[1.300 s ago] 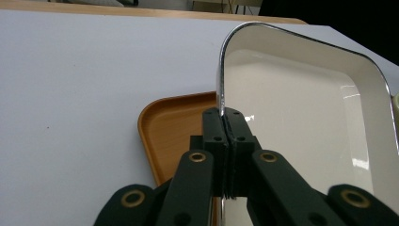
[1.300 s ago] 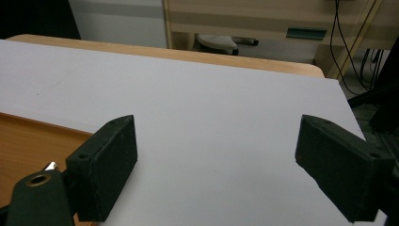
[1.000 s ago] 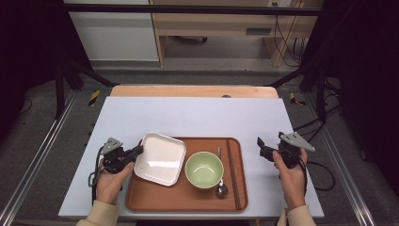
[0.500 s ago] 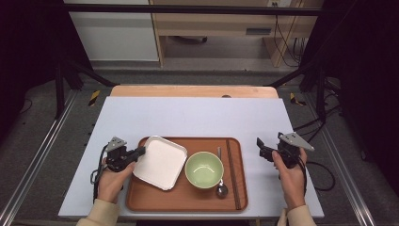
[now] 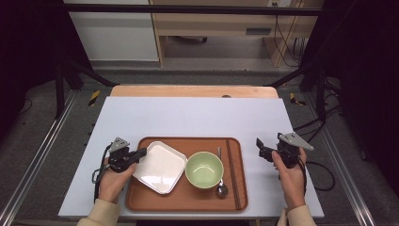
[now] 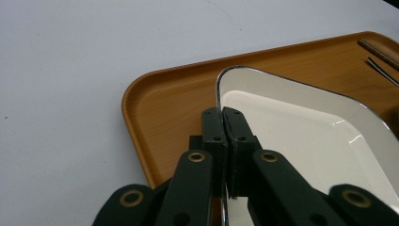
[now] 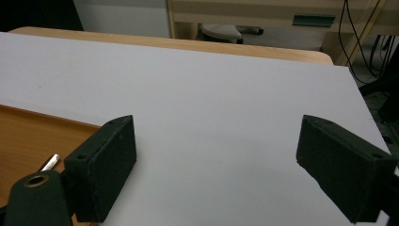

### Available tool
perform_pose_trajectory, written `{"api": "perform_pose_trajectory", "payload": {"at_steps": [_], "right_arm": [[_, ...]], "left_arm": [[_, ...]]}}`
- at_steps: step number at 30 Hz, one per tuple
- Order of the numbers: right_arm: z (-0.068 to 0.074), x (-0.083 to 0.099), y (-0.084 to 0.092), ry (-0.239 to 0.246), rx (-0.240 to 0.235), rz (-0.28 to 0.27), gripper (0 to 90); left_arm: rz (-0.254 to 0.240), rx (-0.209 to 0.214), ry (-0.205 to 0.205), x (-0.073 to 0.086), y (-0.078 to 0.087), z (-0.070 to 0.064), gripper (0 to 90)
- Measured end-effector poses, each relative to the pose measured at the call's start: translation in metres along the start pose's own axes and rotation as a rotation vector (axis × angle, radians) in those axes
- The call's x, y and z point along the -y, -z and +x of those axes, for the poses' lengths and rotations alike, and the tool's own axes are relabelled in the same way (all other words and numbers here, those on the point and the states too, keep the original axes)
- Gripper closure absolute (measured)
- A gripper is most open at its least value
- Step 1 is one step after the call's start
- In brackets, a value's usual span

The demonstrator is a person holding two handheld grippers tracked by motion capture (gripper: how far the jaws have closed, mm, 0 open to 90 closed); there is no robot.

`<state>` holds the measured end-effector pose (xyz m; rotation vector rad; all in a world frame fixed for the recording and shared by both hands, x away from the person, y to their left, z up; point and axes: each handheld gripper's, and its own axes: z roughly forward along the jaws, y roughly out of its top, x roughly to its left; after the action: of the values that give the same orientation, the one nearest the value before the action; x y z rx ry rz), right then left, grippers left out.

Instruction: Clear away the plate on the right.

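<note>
A white square plate (image 5: 160, 167) sits at the left end of the brown wooden tray (image 5: 235, 200), turned cornerwise. My left gripper (image 5: 141, 154) is shut on the plate's left rim. In the left gripper view the jaws (image 6: 222, 115) pinch the thin rim of the plate (image 6: 301, 141) over the tray's corner (image 6: 164, 103). A green bowl (image 5: 203, 169) stands in the tray's middle, with a metal spoon (image 5: 221, 188) and dark chopsticks (image 5: 233, 174) to its right. My right gripper (image 5: 259, 146) hovers open right of the tray, and its jaws (image 7: 216, 165) have nothing between them.
The tray lies near the front edge of the pale table top (image 5: 197, 117), whose far half is bare. A wooden strip (image 5: 193, 91) runs along the back edge. The right gripper view catches the tray's right edge (image 7: 28, 136) and the spoon handle's tip (image 7: 49, 162).
The white plate, gripped by the left gripper, has turned and shifted slightly toward the near side of the tray. The right gripper has stayed where it was.
</note>
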<state>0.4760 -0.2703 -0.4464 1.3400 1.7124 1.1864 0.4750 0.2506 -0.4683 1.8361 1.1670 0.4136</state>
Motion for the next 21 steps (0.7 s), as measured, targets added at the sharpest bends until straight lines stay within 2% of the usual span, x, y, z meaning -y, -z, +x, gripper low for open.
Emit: {"api": "perform_pose_trajectory", "payload": {"at_steps": [21], "right_arm": [[-0.0005,0.0004,-0.0008,0.000,-0.001,0.000,12.8]], "left_arm": [[0.020,0.013,-0.007,0.0029,-0.0042,-0.0003,87.7]]}}
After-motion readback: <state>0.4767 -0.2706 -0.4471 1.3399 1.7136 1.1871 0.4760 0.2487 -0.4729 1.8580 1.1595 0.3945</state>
